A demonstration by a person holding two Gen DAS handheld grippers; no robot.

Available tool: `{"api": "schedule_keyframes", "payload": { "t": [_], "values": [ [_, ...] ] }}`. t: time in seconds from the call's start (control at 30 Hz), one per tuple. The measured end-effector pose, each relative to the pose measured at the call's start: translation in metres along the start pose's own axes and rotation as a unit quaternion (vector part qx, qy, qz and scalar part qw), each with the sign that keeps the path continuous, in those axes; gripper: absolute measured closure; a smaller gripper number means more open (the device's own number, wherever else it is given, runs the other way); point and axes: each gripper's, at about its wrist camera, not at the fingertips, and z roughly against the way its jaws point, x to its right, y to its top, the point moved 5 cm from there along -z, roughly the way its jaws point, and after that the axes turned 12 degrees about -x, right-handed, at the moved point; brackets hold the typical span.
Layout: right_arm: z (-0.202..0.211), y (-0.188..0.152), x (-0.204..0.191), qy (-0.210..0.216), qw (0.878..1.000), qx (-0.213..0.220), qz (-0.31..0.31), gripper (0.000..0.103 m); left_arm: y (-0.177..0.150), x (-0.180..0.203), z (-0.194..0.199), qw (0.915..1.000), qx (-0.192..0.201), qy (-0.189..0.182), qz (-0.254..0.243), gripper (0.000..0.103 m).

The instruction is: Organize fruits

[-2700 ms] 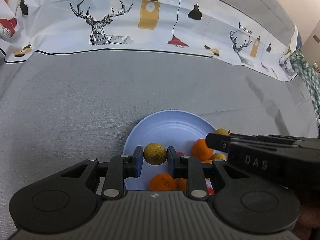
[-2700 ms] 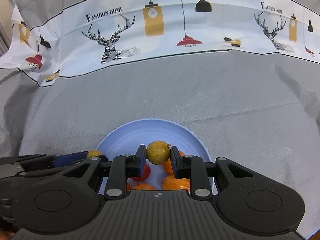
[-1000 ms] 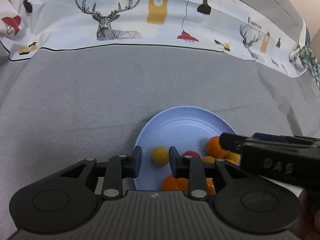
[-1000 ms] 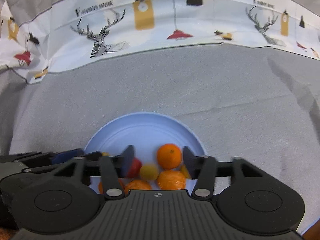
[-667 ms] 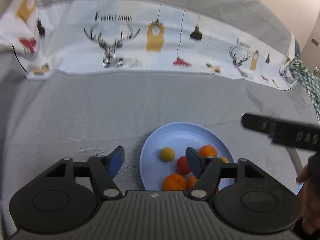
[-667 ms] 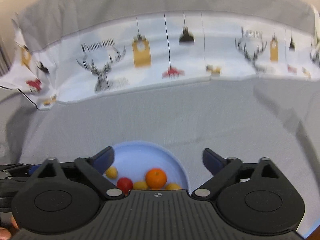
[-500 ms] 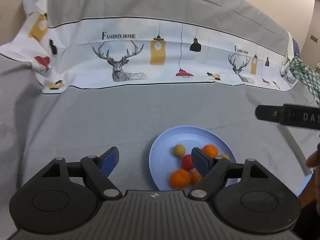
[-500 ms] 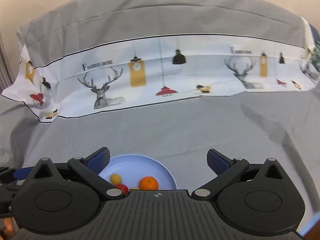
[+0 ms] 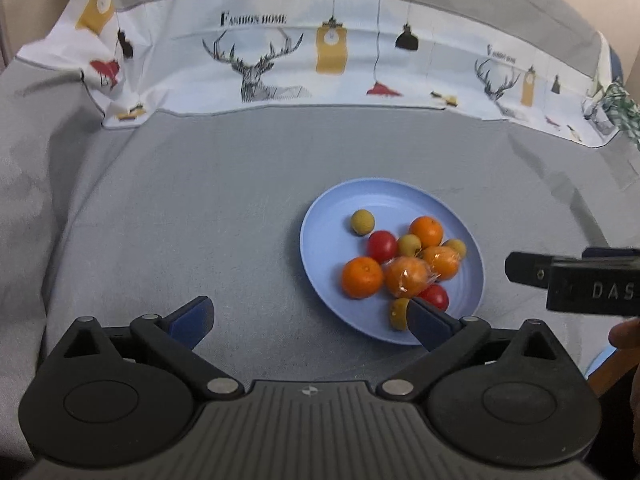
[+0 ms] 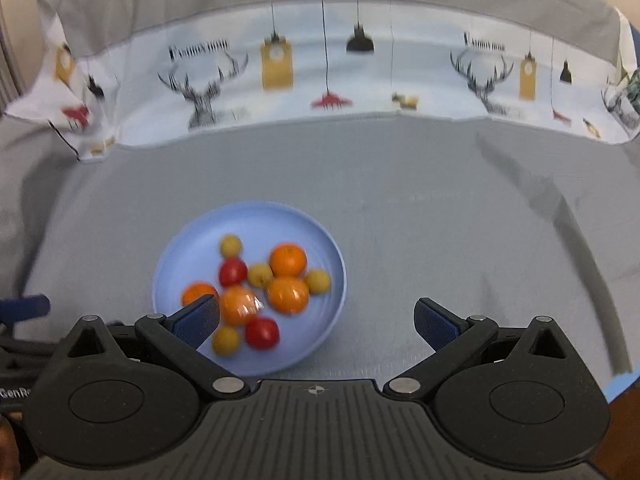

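A light blue plate (image 9: 328,216) holds several fruits: oranges (image 9: 361,277), red tomatoes (image 9: 382,246) and small yellow-green fruits (image 9: 362,221). The plate also shows in the right wrist view (image 10: 280,216), blurred. My left gripper (image 9: 310,318) is open and empty, raised above the plate's near left side. My right gripper (image 10: 316,320) is open and empty, raised above the plate's near right side. The right gripper's body (image 9: 576,284) shows at the right edge of the left wrist view.
A grey cloth (image 9: 180,208) covers the table. A white printed cloth with deer and lamps (image 9: 320,56) hangs along the back. A green-checked cloth (image 9: 620,108) lies at the far right.
Both grippers let go of their small yellow-green fruits into the plate, opened wide, then lifted up and back. The plate now looks smaller and farther away.
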Motion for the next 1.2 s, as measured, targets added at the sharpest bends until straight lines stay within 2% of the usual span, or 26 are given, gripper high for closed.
{"api": "schedule_keyframes", "payload": {
  "t": [0.13, 0.33, 1.2],
  "values": [
    [-0.006, -0.003, 0.001, -0.006, 1.000, -0.016, -0.011, 0.001, 0.000, -0.006, -0.005, 0.9998, -0.015, -0.002, 0.013, 0.001],
    [-0.010, -0.008, -0.005, -0.015, 1.000, -0.015, 0.012, 0.001, -0.001, -0.006, -0.008, 0.9995, -0.024, 0.001, 0.023, 0.001],
    [-0.012, -0.007, -0.007, -0.013, 1.000, -0.017, 0.023, 0.001, -0.002, 0.001, -0.014, 0.9995, -0.029, -0.001, 0.011, 0.001]
  ]
}}
